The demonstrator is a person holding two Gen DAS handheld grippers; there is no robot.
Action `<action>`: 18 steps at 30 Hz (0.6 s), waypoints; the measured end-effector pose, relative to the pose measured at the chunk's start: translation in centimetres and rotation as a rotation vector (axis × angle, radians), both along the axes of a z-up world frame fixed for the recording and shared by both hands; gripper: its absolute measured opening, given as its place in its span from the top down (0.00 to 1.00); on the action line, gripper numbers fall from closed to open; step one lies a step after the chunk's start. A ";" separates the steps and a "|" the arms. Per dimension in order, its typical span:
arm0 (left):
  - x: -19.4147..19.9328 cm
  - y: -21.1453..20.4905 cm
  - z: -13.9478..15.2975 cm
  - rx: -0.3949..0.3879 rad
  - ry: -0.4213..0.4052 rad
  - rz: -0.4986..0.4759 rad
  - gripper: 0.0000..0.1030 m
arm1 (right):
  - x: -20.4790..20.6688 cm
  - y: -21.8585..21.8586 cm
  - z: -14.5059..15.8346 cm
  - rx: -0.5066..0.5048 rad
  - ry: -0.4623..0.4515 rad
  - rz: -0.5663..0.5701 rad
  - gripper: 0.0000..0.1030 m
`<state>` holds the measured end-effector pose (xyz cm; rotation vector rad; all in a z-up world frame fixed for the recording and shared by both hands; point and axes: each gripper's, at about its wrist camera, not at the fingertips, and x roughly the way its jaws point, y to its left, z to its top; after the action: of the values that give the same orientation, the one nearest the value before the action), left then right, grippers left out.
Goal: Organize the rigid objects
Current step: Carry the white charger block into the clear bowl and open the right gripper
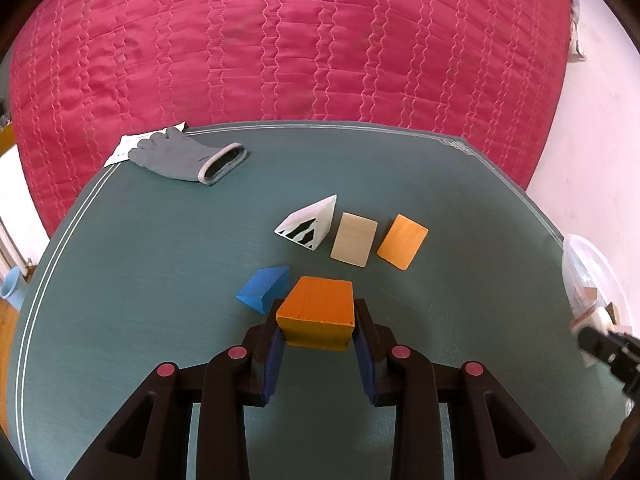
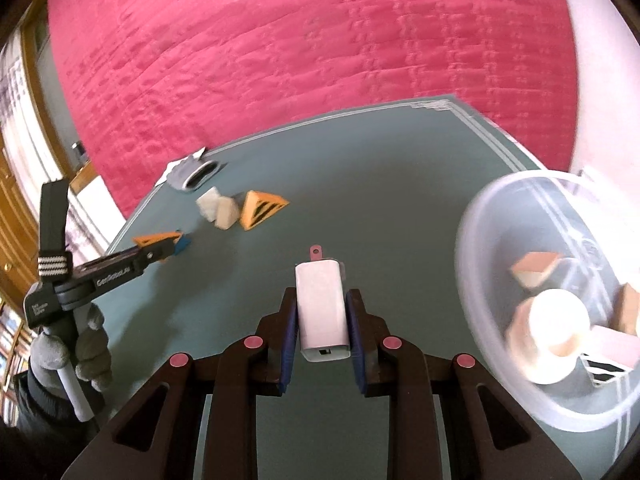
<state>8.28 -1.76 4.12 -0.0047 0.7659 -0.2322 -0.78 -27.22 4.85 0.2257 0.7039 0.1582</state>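
My left gripper (image 1: 318, 320) is shut on an orange wooden block (image 1: 318, 312), held just above the teal table (image 1: 140, 300). A blue wedge (image 1: 266, 284) lies right beside it. Further back sit a white striped wedge (image 1: 310, 226), a pale block (image 1: 354, 245) and an orange block (image 1: 402, 241). My right gripper (image 2: 322, 316) is shut on a white plug adapter (image 2: 322, 308) with its metal prongs pointing forward. To its right stands a clear plastic bowl (image 2: 488, 240) holding several wooden pieces. The left gripper (image 2: 160, 250) shows at the left of the right wrist view.
A grey glove (image 1: 184, 158) lies on a paper slip at the table's far left corner. A pink quilted bedspread (image 1: 300, 40) fills the background beyond the table. A gloved hand (image 2: 64, 356) holds the left gripper's handle. The bowl's rim (image 1: 588, 264) shows at the right edge.
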 end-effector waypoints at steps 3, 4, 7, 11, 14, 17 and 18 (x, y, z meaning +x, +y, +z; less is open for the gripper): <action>-0.1 -0.3 -0.1 0.009 -0.001 -0.005 0.67 | -0.6 -1.4 0.4 0.001 -0.012 -0.037 0.77; -0.1 -0.4 -0.1 0.012 -0.001 -0.007 0.67 | -0.9 -2.2 0.6 0.003 -0.017 -0.058 0.77; -0.2 -0.6 -0.2 0.018 0.001 -0.009 0.67 | -1.6 -3.8 0.9 0.005 -0.026 -0.104 0.77; -0.4 -0.9 -0.4 0.029 0.003 -0.014 0.67 | -2.5 -6.3 1.3 0.003 -0.036 -0.178 0.77; -0.5 -1.2 -0.5 0.038 0.000 -0.018 0.67 | -3.1 -8.1 1.5 0.001 -0.041 -0.234 0.77; -0.5 -1.3 -0.5 0.044 0.002 -0.018 0.67 | -3.6 -10.0 1.5 0.001 -0.045 -0.290 0.77; -0.5 -1.4 -0.5 0.046 0.004 -0.017 0.67 | -3.8 -10.5 1.5 0.002 -0.045 -0.304 0.77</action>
<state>7.77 -3.12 3.58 0.0447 0.7749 -0.2305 -4.55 -37.68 6.37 0.3271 0.6166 -0.1258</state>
